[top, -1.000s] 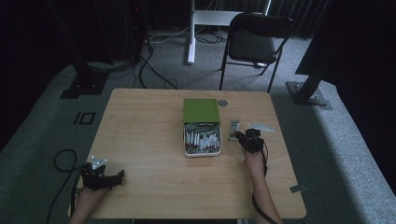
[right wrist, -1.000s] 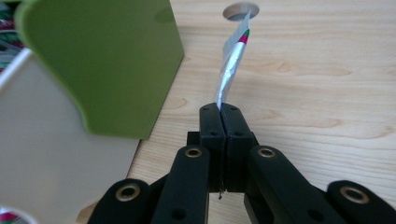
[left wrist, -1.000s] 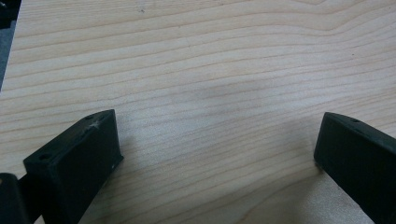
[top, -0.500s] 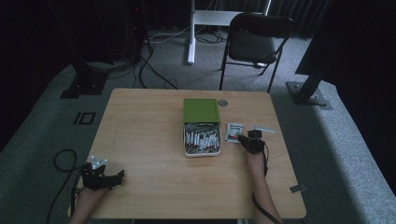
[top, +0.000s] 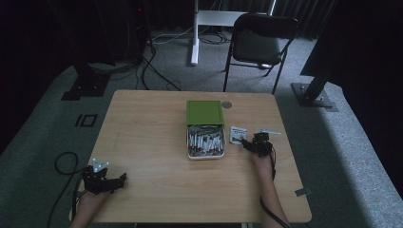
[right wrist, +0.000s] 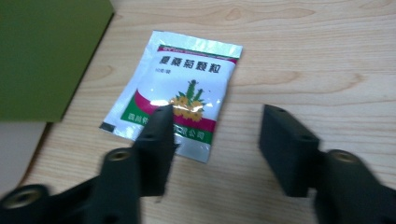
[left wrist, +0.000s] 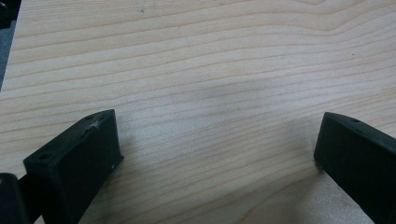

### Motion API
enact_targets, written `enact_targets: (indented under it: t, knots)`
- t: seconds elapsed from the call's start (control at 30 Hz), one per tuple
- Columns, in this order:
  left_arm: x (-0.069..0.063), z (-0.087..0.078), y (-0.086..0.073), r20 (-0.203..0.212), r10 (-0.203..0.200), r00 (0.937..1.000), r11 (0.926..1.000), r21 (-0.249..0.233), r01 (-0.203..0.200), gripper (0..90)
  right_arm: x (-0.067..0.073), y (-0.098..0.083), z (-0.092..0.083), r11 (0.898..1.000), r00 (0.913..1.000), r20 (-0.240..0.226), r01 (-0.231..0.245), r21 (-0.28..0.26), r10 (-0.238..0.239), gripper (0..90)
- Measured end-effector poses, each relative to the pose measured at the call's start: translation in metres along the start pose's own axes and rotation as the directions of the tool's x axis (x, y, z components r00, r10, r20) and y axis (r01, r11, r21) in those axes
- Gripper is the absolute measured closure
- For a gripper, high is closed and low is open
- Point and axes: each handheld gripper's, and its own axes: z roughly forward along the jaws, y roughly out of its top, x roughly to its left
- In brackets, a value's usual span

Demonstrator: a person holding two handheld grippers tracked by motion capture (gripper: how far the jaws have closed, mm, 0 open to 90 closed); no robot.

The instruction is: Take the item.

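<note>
Dim room, black beyond the table (top: pixel 157 142), whose top is evenly lit from above; on it the sachet (right wrist: pixel 175 95) shows glare, and the right gripper (right wrist: pixel 212 140) before it is motion-blurred

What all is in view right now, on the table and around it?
table: one, light wood, centre
tin: one, metal tray packed with small sachets, mid-table
lid: one, green, at the tin's far end
sachet: one, white, green and red, flat on the table right of the tin
disc: one, grey, right of the lid
folding chair: one, black, beyond the table
left tool: one, black, near left corner, open over bare wood
right tool: one, black, jaws just opened, over the sachet's near edge, not pressing it
</note>
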Motion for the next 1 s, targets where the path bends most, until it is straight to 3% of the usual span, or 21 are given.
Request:
enact_targets:
  t: [0.27,0.4,0.53,0.67,0.9,1.0]
  knots:
    - [0.0,0.0,0.0,0.0,0.0,1.0,1.0,0.0,0.0,1.2,0.004,-0.005,-0.013,1.0,0.9982,0.058,0.015,-0.022,-0.013,24.8]
    - [0.0,0.0,0.0,0.0,0.0,1.0,1.0,0.0,0.0,1.1,0.001,-0.008,-0.021,1.0,0.9979,0.064,-0.003,-0.018,0.004,20.0]
    - [0.0,0.0,0.0,0.0,0.0,1.0,1.0,0.0,0.0,1.1,-0.001,-0.015,-0.028,1.0,0.9969,0.075,0.024,-0.007,-0.023,15.5]
    - [0.0,0.0,0.0,0.0,0.0,1.0,1.0,0.0,0.0,1.1,-0.003,-0.023,-0.034,0.999,0.998,0.053,0.035,-0.002,-0.035,12.0]
    - [0.0,0.0,0.0,0.0,0.002,1.0,1.0,0.001,-0.002,1.1,-0.006,-0.038,-0.047,0.998,0.9944,0.097,0.044,-0.036,-0.041,12.0]
    - [0.0,0.0,0.0,0.0,0.002,1.0,1.0,0.0,-0.002,1.2,-0.007,-0.041,-0.052,0.998,0.995,0.095,0.038,-0.051,-0.033,12.0]
